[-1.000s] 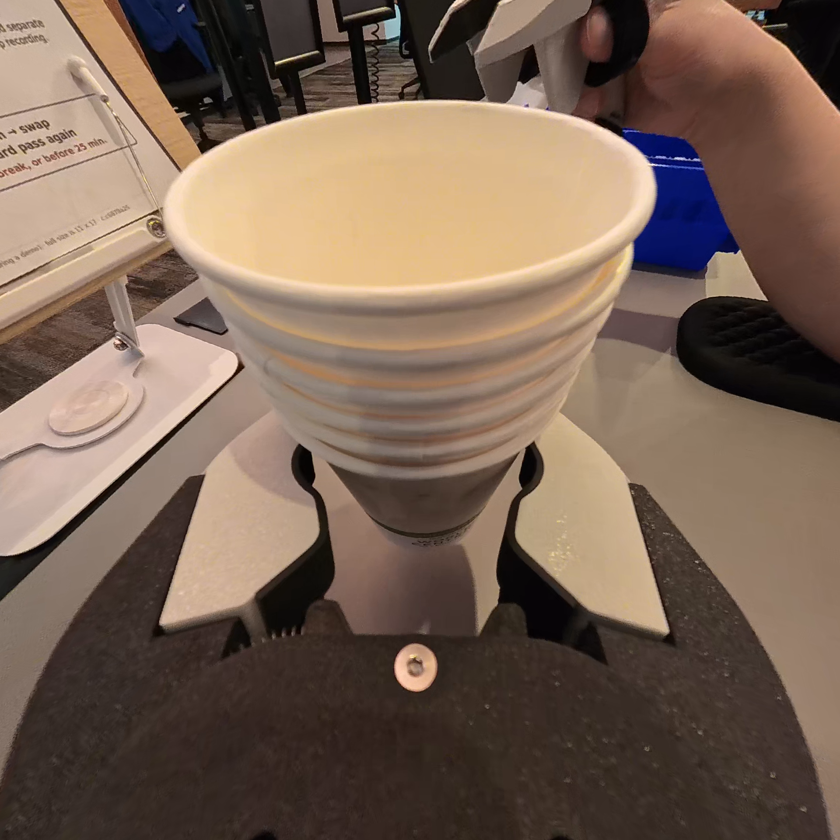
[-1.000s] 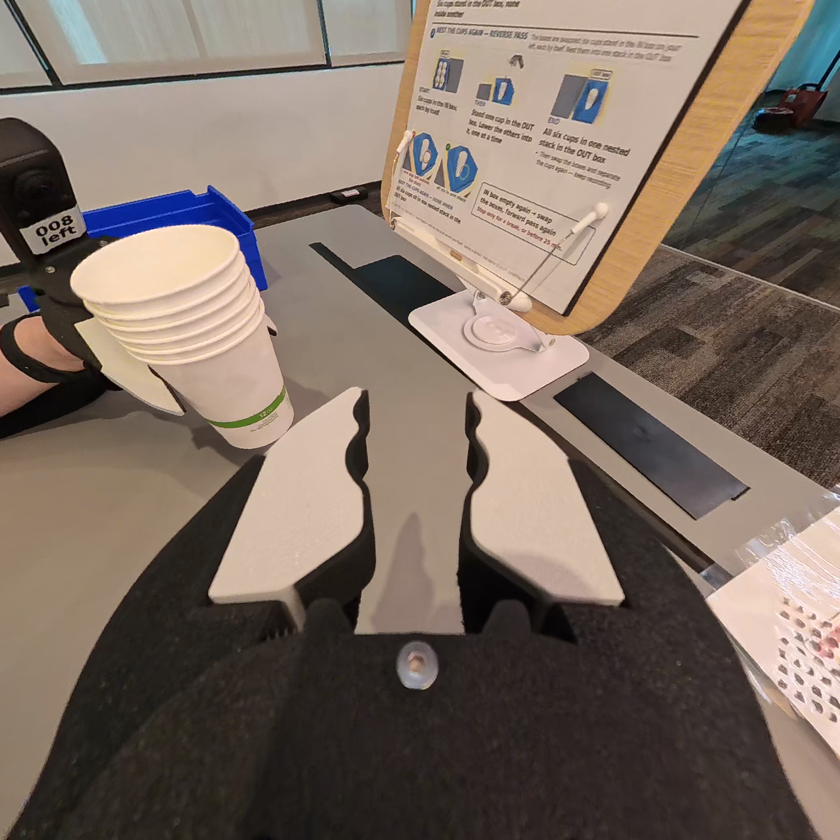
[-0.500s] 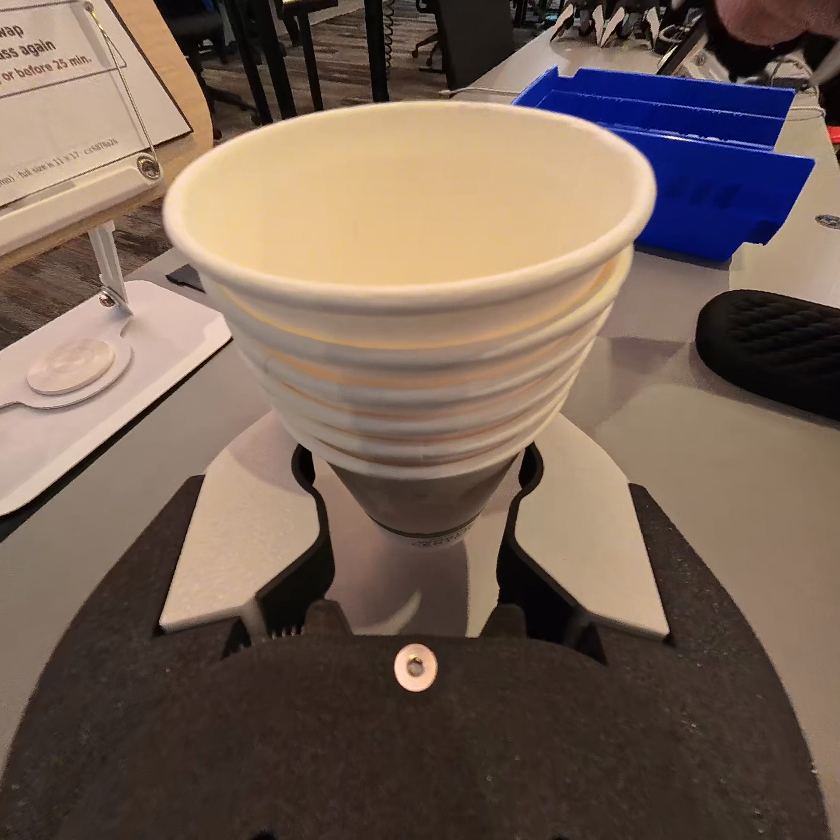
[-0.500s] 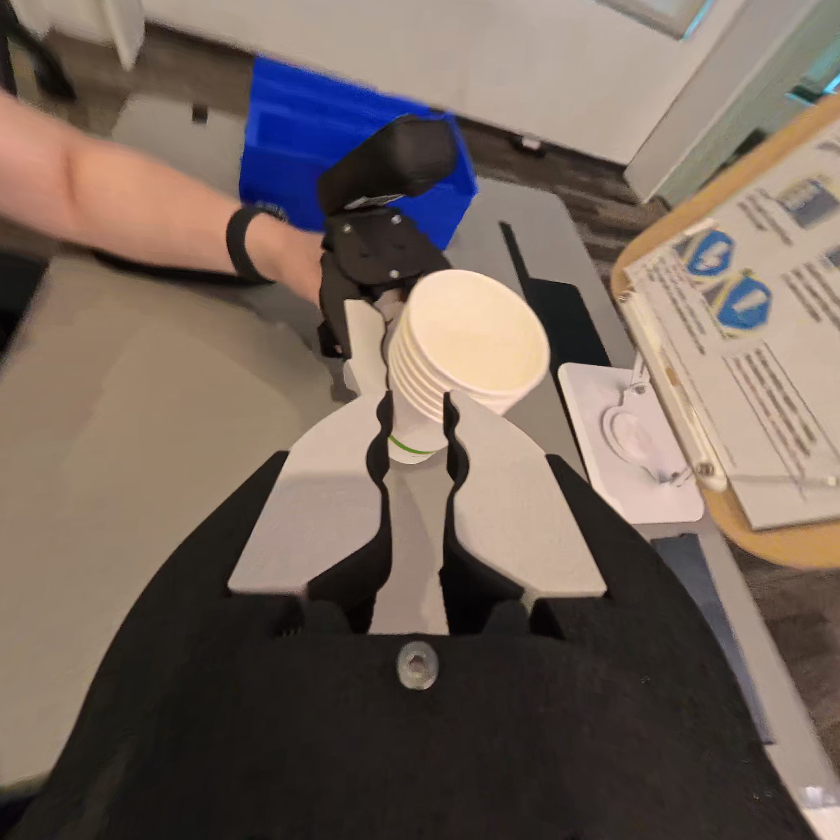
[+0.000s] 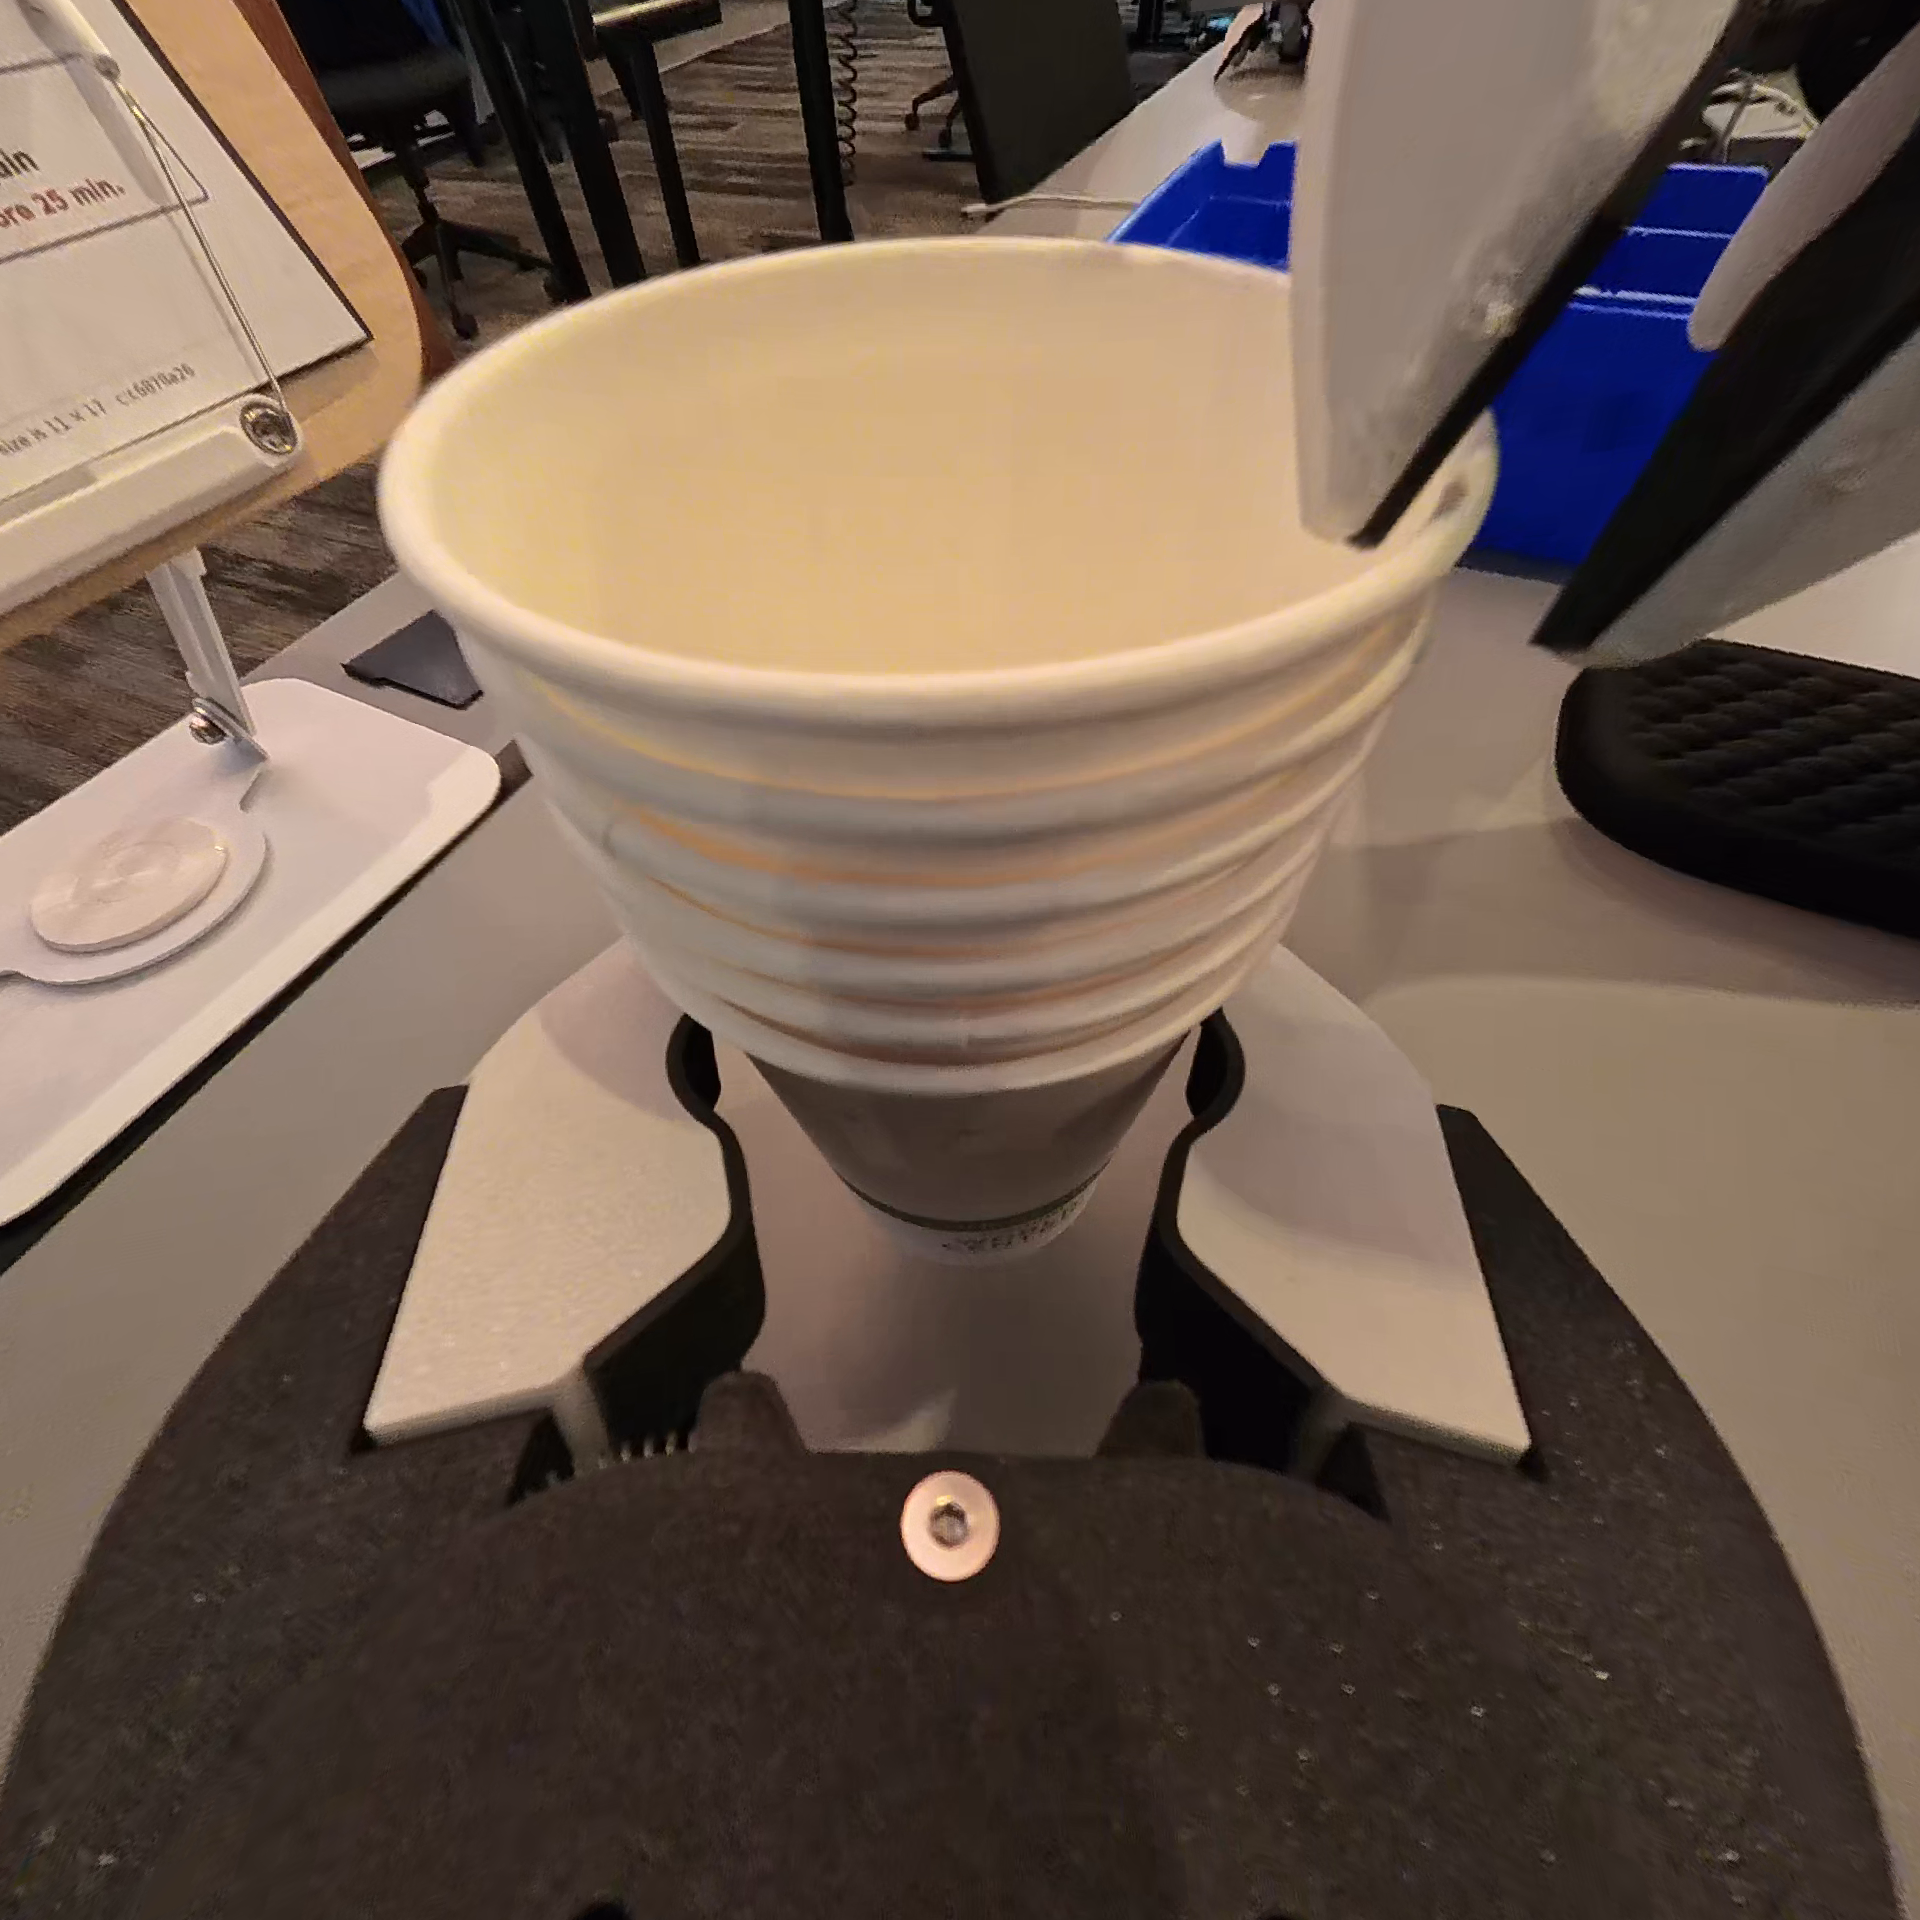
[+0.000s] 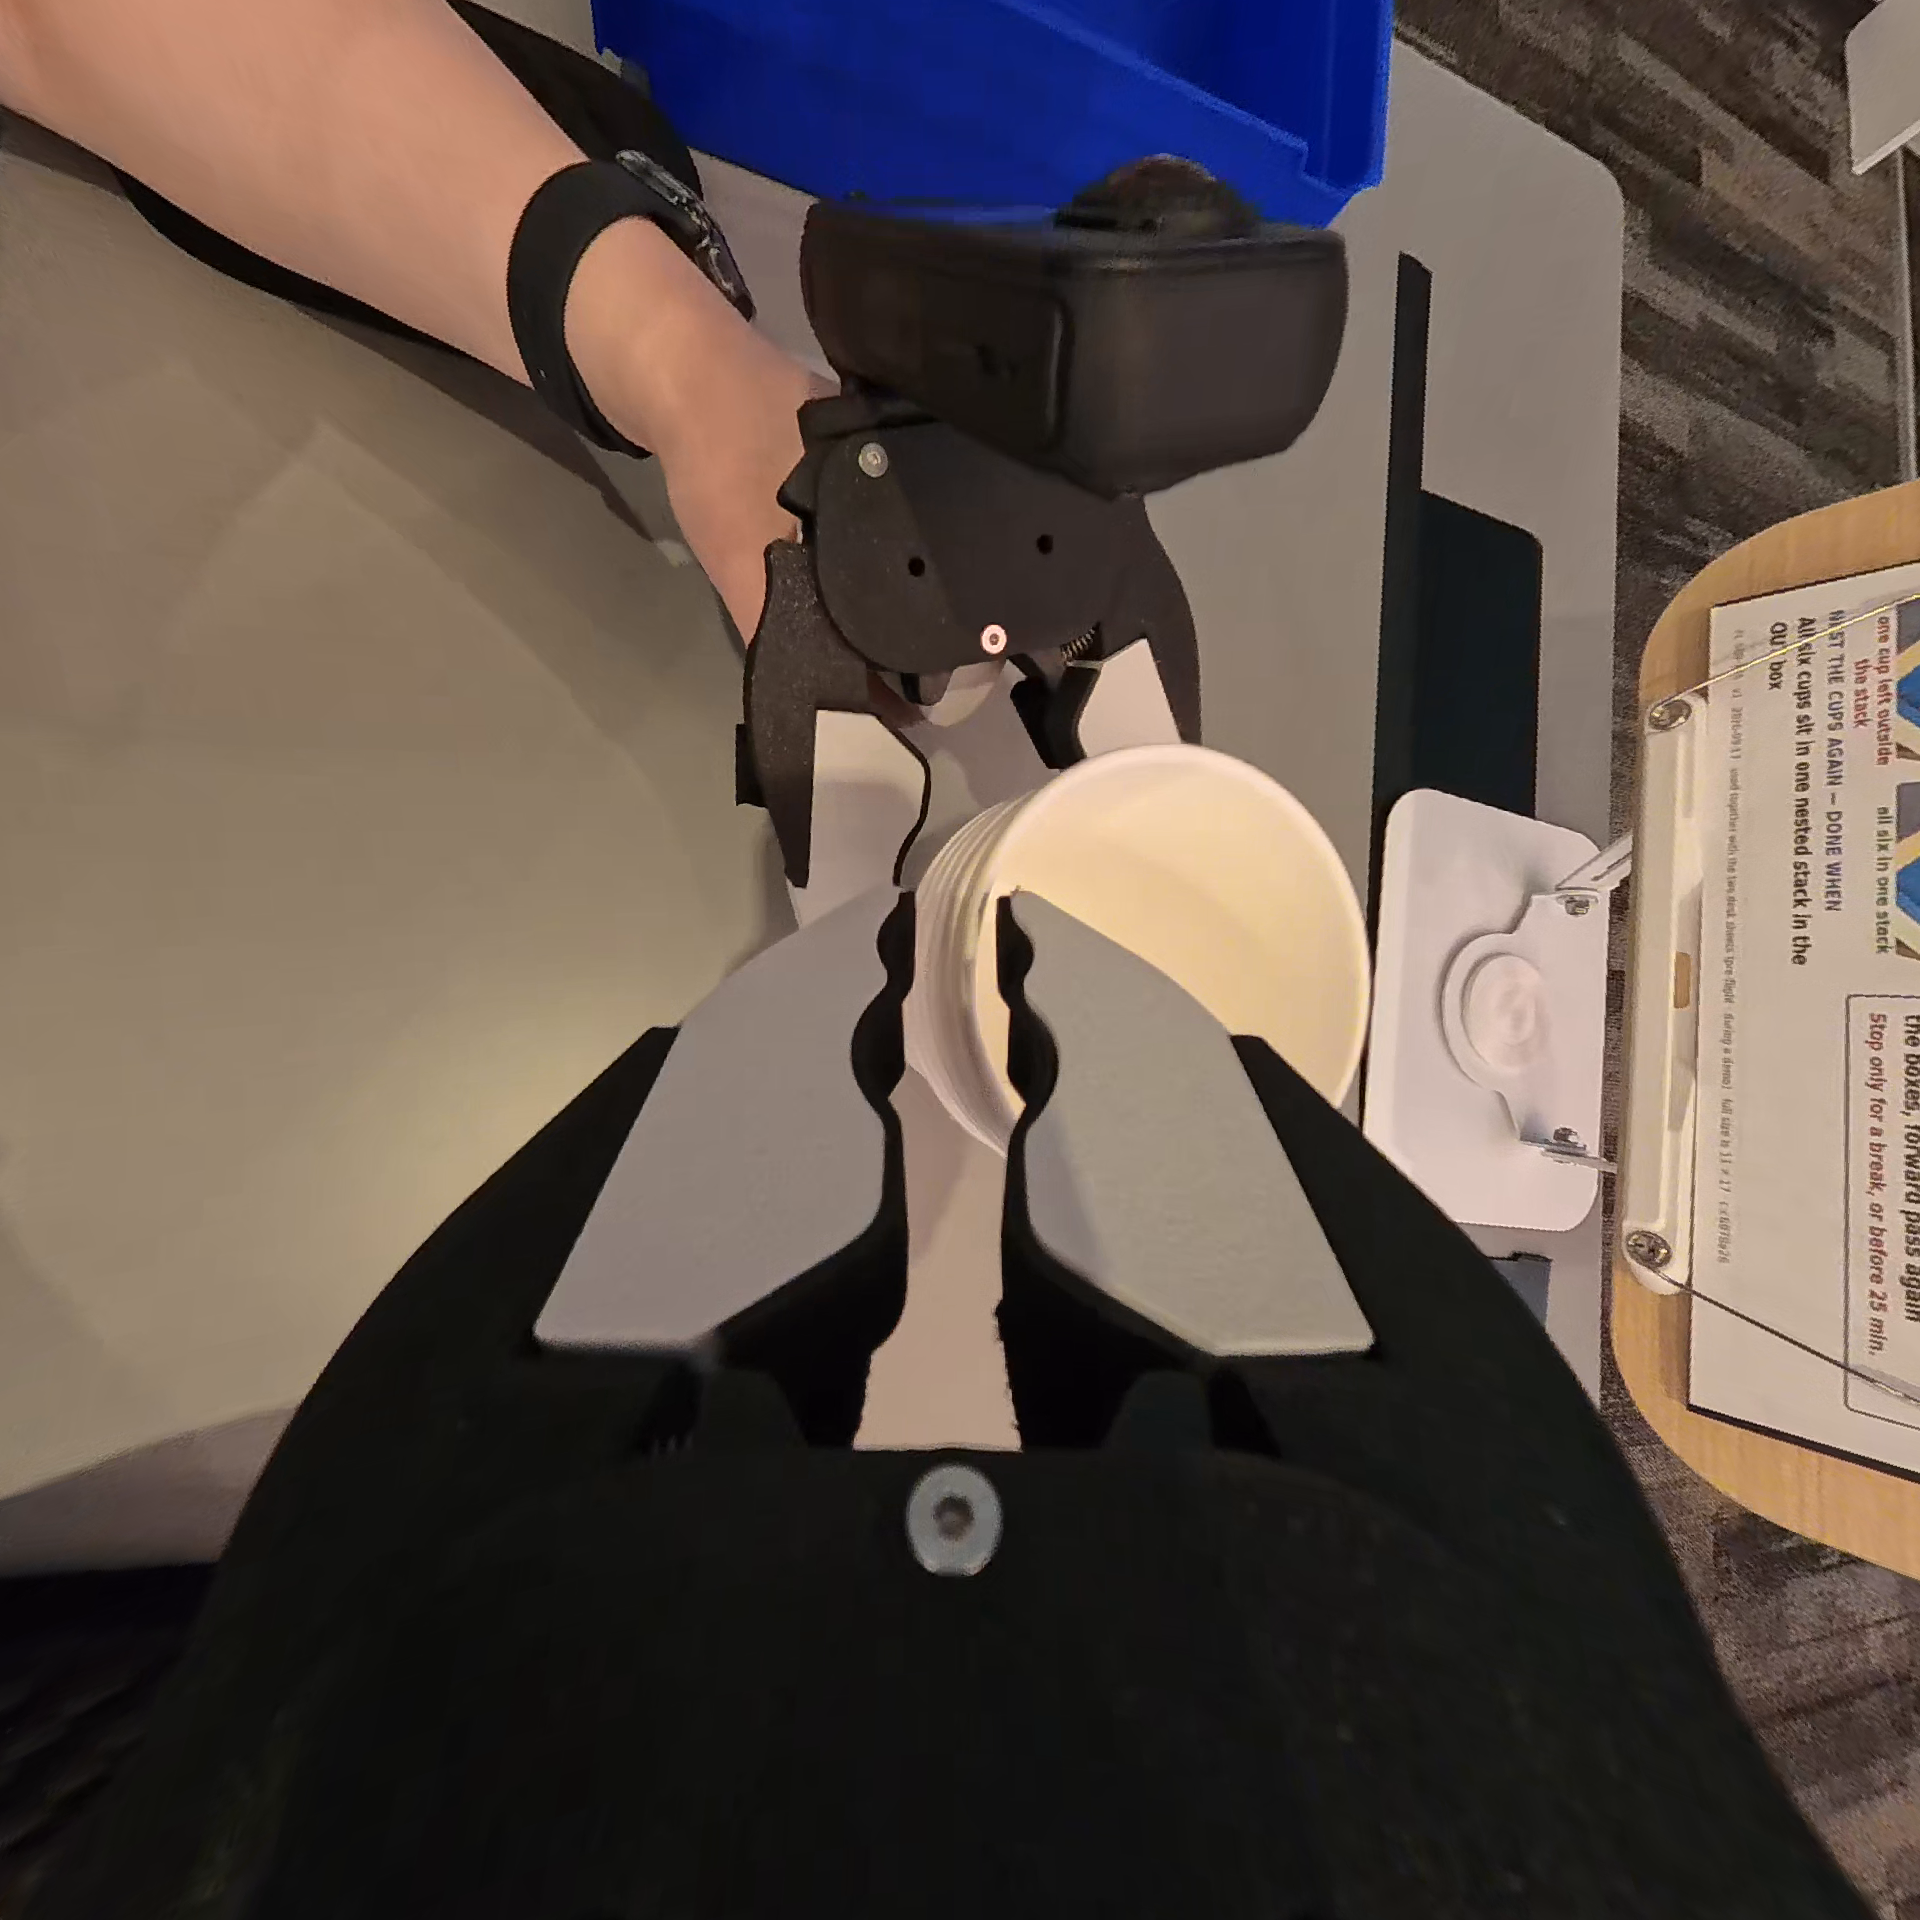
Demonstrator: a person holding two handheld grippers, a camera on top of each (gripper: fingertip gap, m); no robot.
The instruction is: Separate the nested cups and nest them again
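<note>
- While no cup has left the stack yet, the separating half of the task looks barely begun: the nested cups (image 5: 935, 831) sit as 1 stack, about 6 rims showing, and no loose cup appears anywhere on the table (image 5: 1558, 1091).
- At far left in the left wrist view stands the instruction board (image 5: 135, 260) on its white base (image 5: 208, 894), well apart from the stack.
- In the middle, the left gripper (image 5: 951, 1132) clamps the lowest cup's body between its 2 fingers, holding the stack clear of the table with the mouth tipped away from the camera.
- At the stack's right rim, the right gripper (image 6: 956, 925) straddles the wall: 1 finger (image 5: 1434, 260) reaches inside the top cup's mouth, the other lies outside the stacked rims.
- Its jaws stand narrow, with a sliver of gap showing either side of the rims, so I cannot tell whether it has pinched the wall or only brackets it.
- Farther right sit a blue bin (image 5: 1579, 343) and a black padded rest (image 5: 1766, 779), both untouched.
- My judgement: everything remains, namely pulling each cup free, setting the cups out singly, then nesting all of them again.
- The likely risk is 2 cups lifting together if the pinch catches more than the top rim.
</note>
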